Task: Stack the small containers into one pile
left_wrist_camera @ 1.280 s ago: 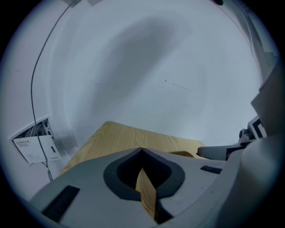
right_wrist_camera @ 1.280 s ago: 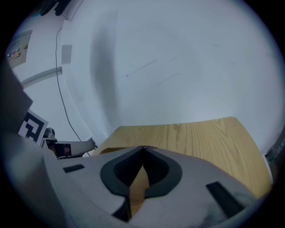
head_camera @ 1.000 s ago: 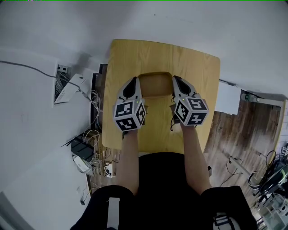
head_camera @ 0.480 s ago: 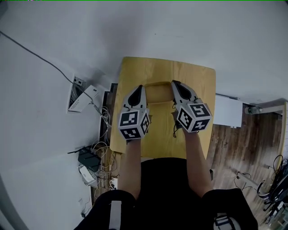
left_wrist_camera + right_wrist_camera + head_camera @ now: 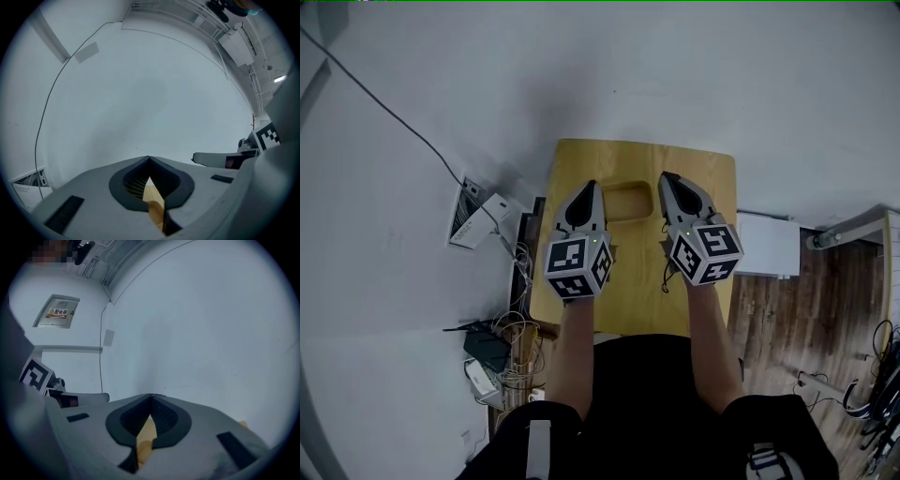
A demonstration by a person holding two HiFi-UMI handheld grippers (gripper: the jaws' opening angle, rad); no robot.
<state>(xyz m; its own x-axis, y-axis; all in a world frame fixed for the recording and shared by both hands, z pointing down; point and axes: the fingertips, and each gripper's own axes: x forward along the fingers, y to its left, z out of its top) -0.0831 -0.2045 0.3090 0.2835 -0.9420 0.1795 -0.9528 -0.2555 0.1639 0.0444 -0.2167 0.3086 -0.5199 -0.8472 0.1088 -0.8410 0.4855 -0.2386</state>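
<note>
Left gripper view showed the left gripper [image 5: 149, 159] with its grey jaws clenched tip to tip, nothing between them. The right gripper [image 5: 150, 396] was likewise pressed closed and empty. Both hung side by side above the yellow wooden table [image 5: 712, 187]. A shallow rectangular wooden container [image 5: 628, 201] lay on the table toward its far edge, showing between the two grippers' tips. Tangled cables [image 5: 511, 337] lay on the floor left of the table.

We look down on a honey-yellow wooden table [image 5: 712, 178] against a white wall [image 5: 722, 75], with a container [image 5: 626, 200] of the same tan. The left gripper [image 5: 588, 187] and right gripper [image 5: 667, 178] are grey, their cubes [image 5: 577, 267] patterned in black-and-white squares. Our clothing [image 5: 637, 394] is black, the floor [image 5: 778, 309] dark brown planks.
</note>
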